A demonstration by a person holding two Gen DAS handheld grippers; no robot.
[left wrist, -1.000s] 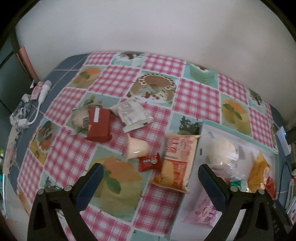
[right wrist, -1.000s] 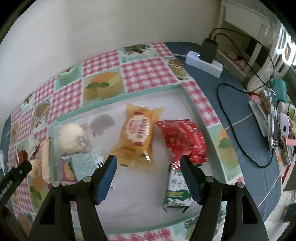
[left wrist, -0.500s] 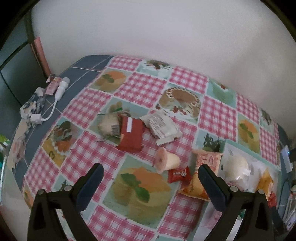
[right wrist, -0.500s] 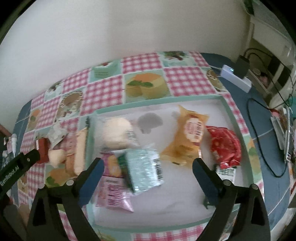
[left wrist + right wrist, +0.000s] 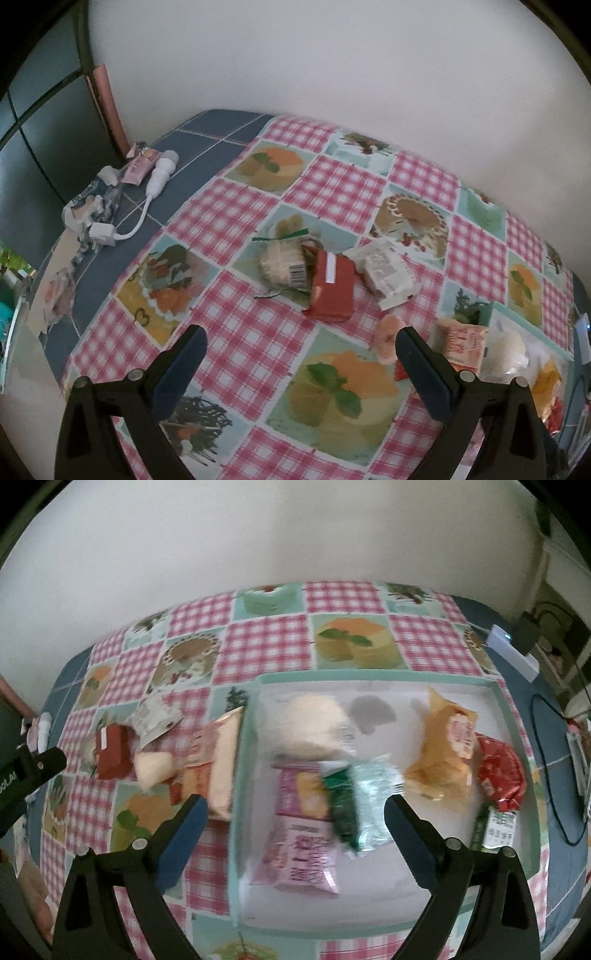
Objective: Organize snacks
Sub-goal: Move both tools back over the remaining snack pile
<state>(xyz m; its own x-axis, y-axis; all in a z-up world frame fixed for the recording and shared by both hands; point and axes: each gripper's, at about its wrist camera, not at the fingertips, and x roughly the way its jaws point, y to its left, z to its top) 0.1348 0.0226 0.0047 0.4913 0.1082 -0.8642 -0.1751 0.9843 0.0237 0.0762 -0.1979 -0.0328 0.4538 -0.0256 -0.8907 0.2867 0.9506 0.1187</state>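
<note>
My right tool [image 5: 293, 818] hangs spread and empty, tilted steeply down over the tray [image 5: 496, 698], where sorted packets lie under and ahead of it. My left tool [image 5: 301, 349], also spread with nothing between its tips, angles down toward the loose snacks: the red packet [image 5: 330, 290] ahead, the pink roll [image 5: 388, 338] beside its right tip.

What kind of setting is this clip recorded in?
Most likely a home room: a table against a plain wall, covered with a cake-print checked tablecloth, wrapped snacks sorted into a shallow tray, and a power strip with cables at the edge.
</note>
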